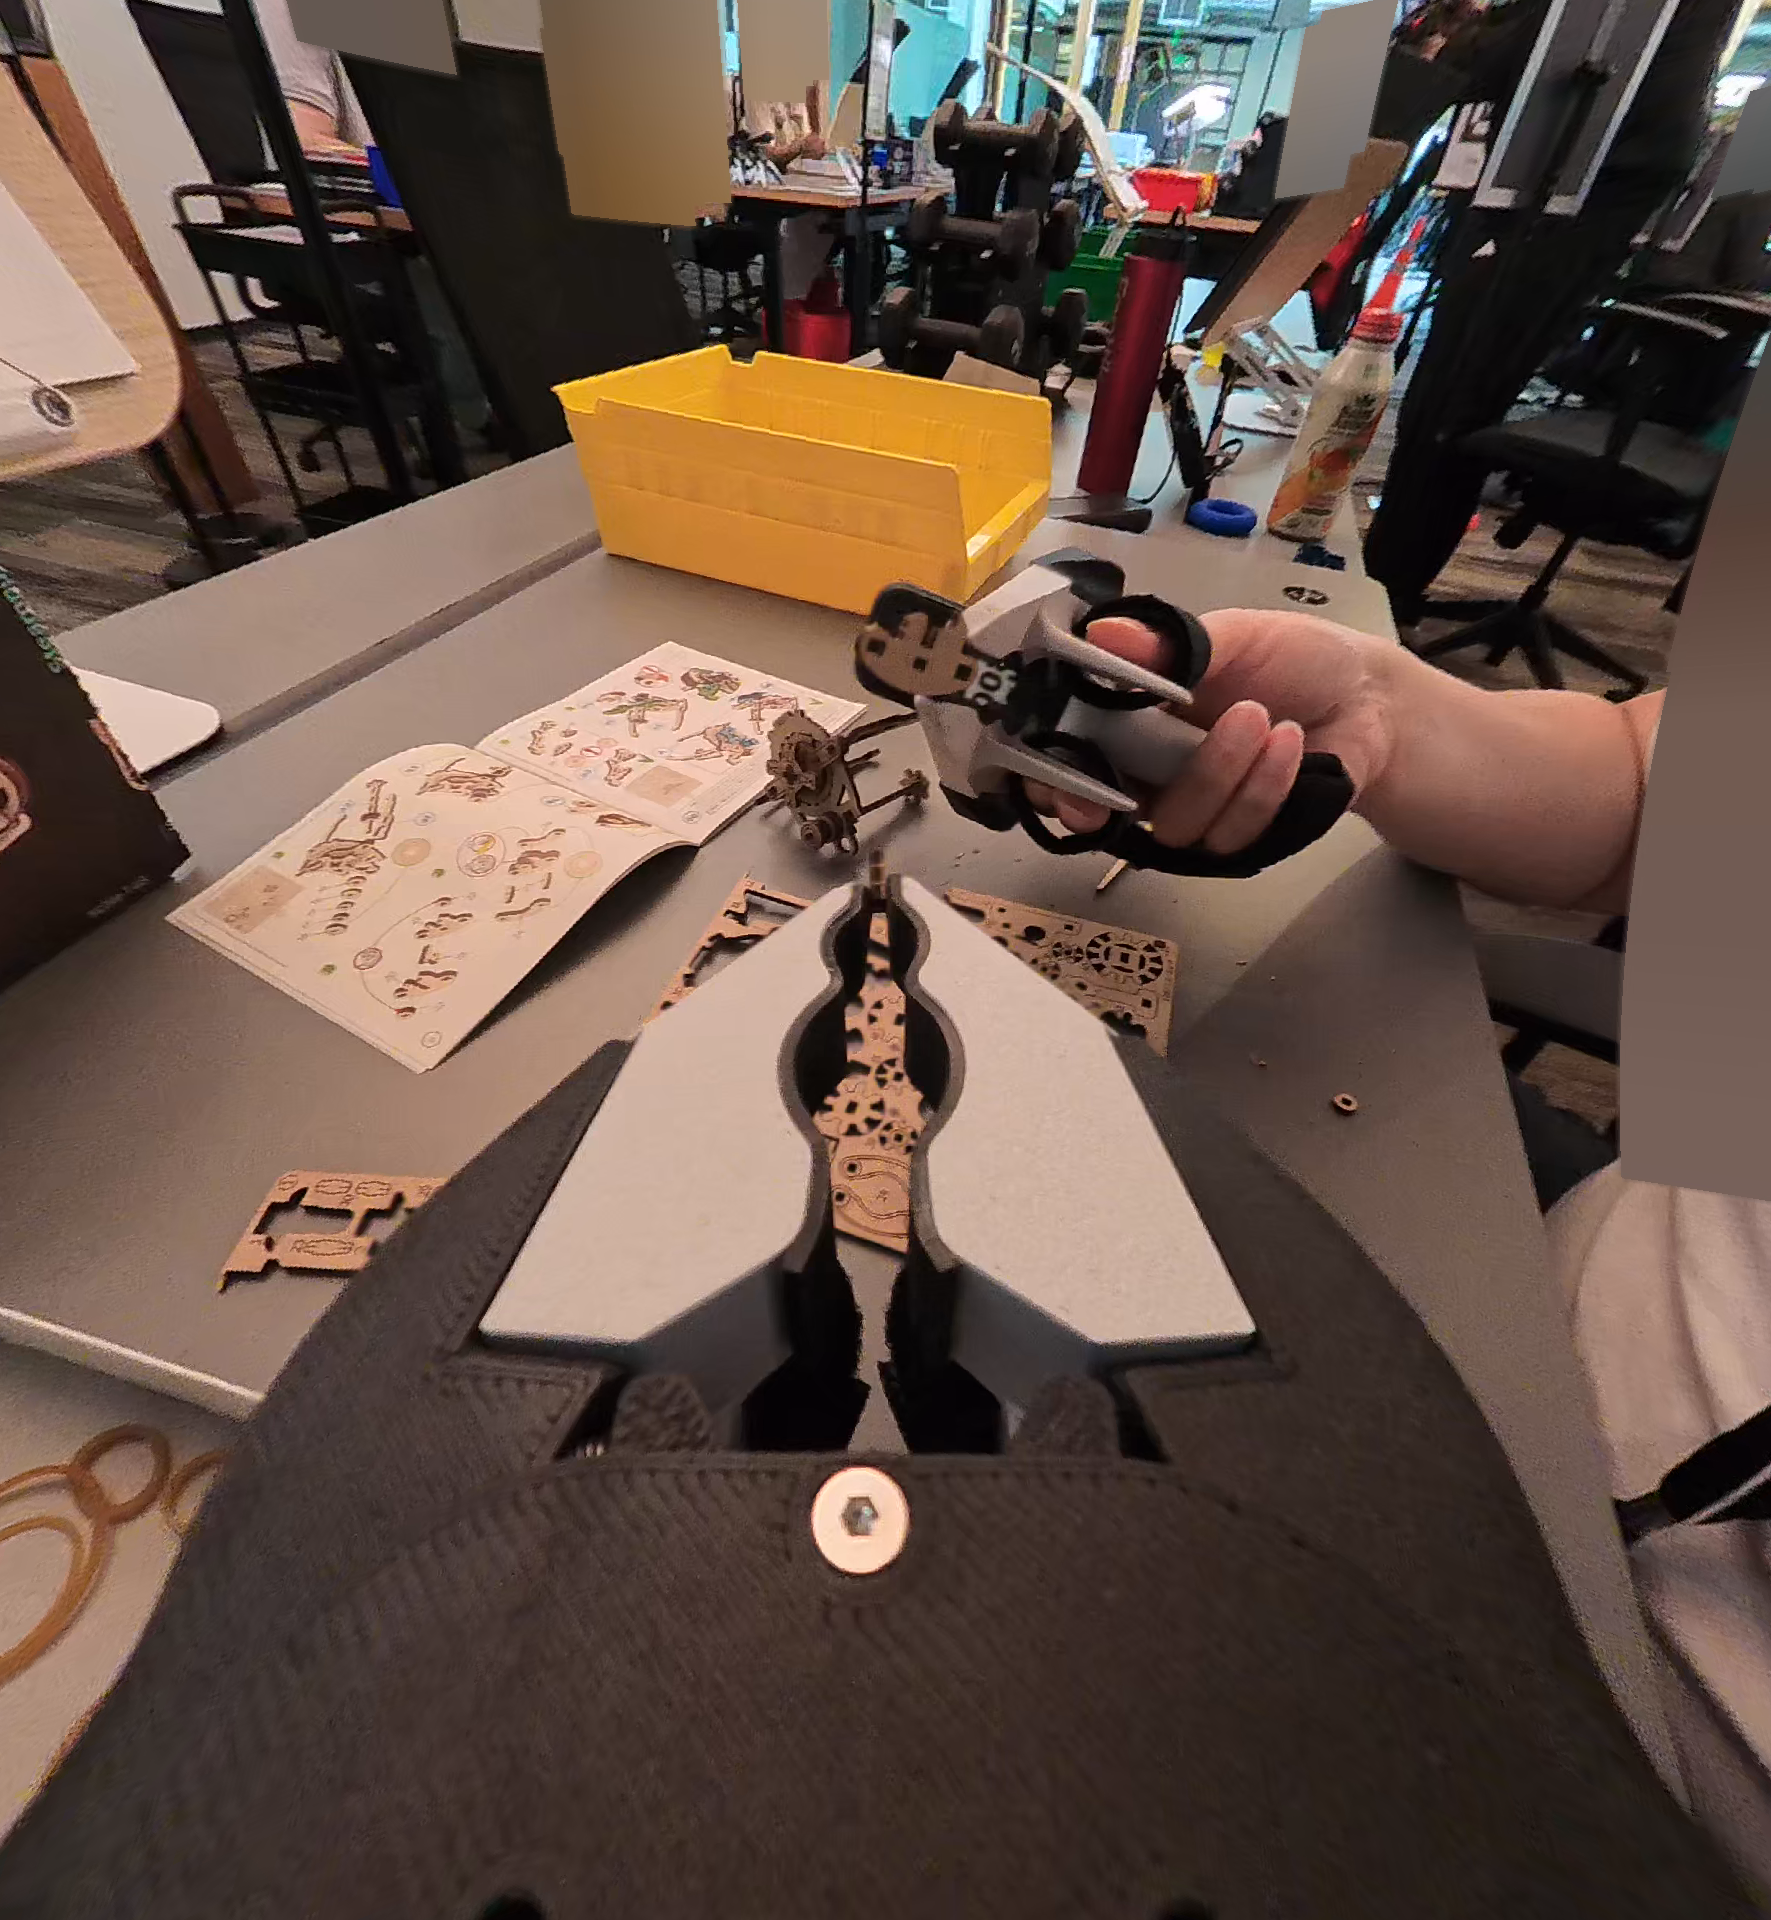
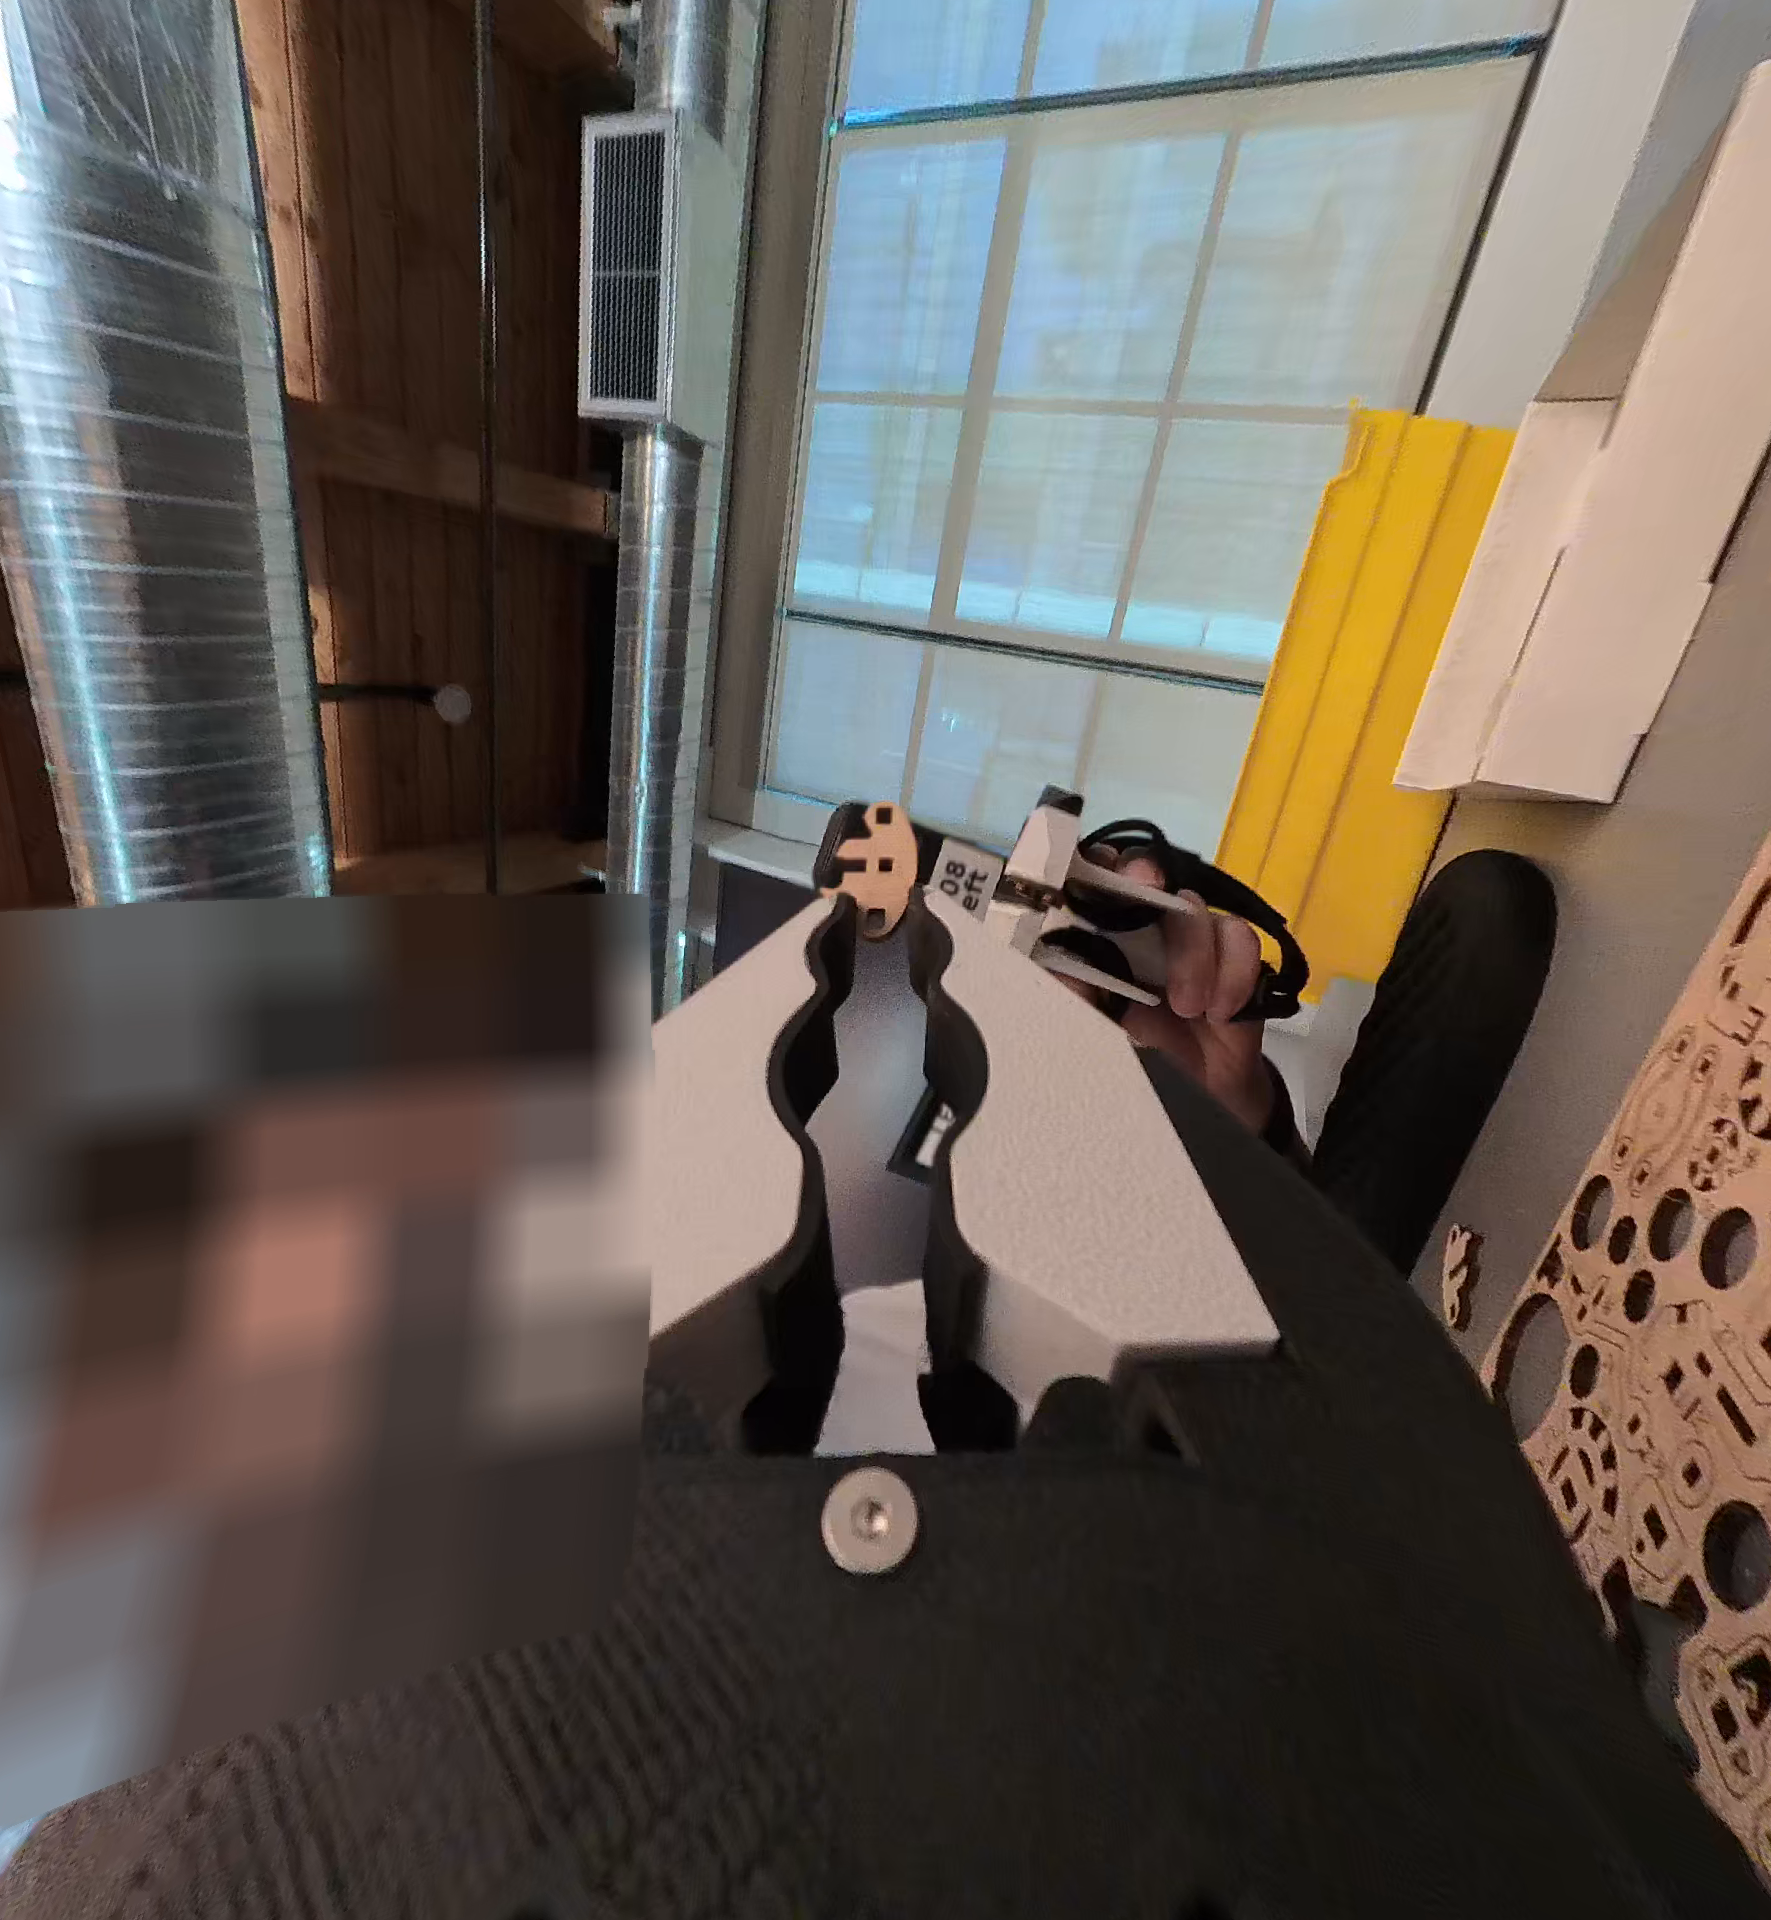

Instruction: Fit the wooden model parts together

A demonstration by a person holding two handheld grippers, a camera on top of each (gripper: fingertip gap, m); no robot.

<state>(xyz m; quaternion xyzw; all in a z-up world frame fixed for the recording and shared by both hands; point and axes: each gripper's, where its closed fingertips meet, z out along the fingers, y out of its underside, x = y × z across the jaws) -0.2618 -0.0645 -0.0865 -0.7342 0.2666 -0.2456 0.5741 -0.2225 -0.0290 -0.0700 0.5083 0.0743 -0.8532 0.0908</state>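
My left gripper (image 1: 876,896) is low over the grey table (image 1: 237,1091), its jaws nearly closed on a small wooden peg (image 1: 876,868) that pokes out past the tips. My right gripper (image 1: 948,681), held by a hand, hovers above and beyond it, shut on a flat rounded wooden plate with notches (image 1: 910,649). The right wrist view shows this plate (image 2: 876,862) pinched at its fingertips (image 2: 876,920). A partly built wooden gear model (image 1: 813,774) lies on the table just beyond my left gripper.
An open instruction booklet (image 1: 507,831) lies left of the model. Punched wooden sheets (image 1: 1068,956) (image 1: 325,1221) lie under and beside my left gripper; one fills the right of the right wrist view (image 2: 1691,1351). A yellow bin (image 1: 808,468) stands behind, a dark box (image 1: 8,810) at left. One gripper's finger ends stand about 6 cm off the other's.
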